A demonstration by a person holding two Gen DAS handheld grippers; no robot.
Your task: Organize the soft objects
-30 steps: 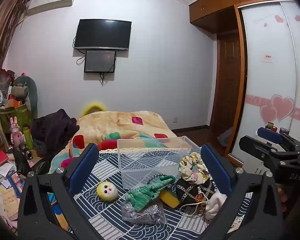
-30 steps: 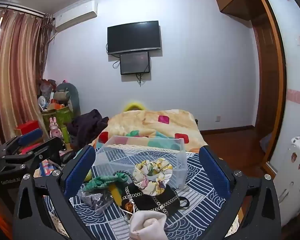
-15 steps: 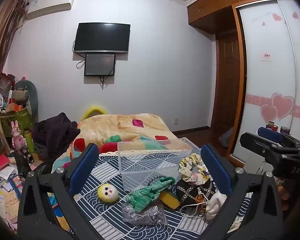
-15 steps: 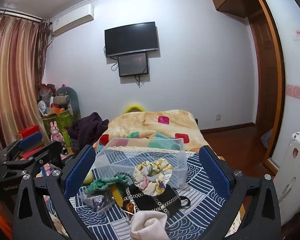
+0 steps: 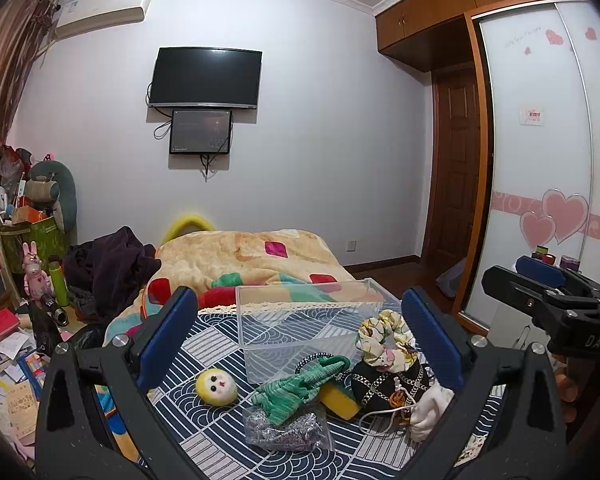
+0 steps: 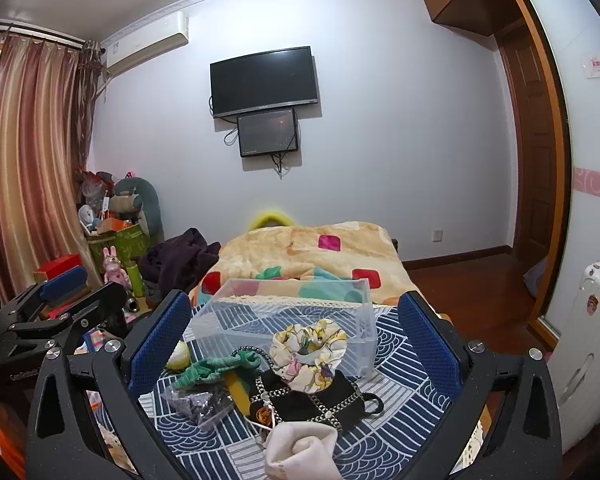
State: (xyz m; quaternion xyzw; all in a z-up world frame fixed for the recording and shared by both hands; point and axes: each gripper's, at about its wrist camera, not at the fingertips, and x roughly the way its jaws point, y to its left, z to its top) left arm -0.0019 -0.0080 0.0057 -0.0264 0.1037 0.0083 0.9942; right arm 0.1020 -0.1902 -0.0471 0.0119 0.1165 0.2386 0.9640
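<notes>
A clear plastic bin (image 5: 300,320) (image 6: 284,312) stands empty on a blue patterned cloth (image 5: 204,432). In front of it lie a floral scrunchie (image 5: 384,340) (image 6: 308,352) on a black chained pouch (image 5: 388,384) (image 6: 312,400), a green knit piece (image 5: 296,388) (image 6: 216,368), a yellow sponge (image 5: 340,398), a yellow doll head (image 5: 216,388), a silver glitter packet (image 5: 288,428) (image 6: 200,400) and a rolled white sock (image 5: 428,412) (image 6: 300,452). My left gripper (image 5: 300,340) and right gripper (image 6: 292,340) are both open and empty, held above and before the pile.
A bed with an orange patterned blanket (image 5: 244,256) lies behind the bin. Dark clothes (image 5: 108,264) and clutter are at the left. A wardrobe with heart stickers (image 5: 540,200) is at the right. A white suitcase (image 6: 588,352) stands at the right.
Both cameras have tilted slightly, so the scene sits a little lower in view. The objects have not moved and both grippers stay open.
</notes>
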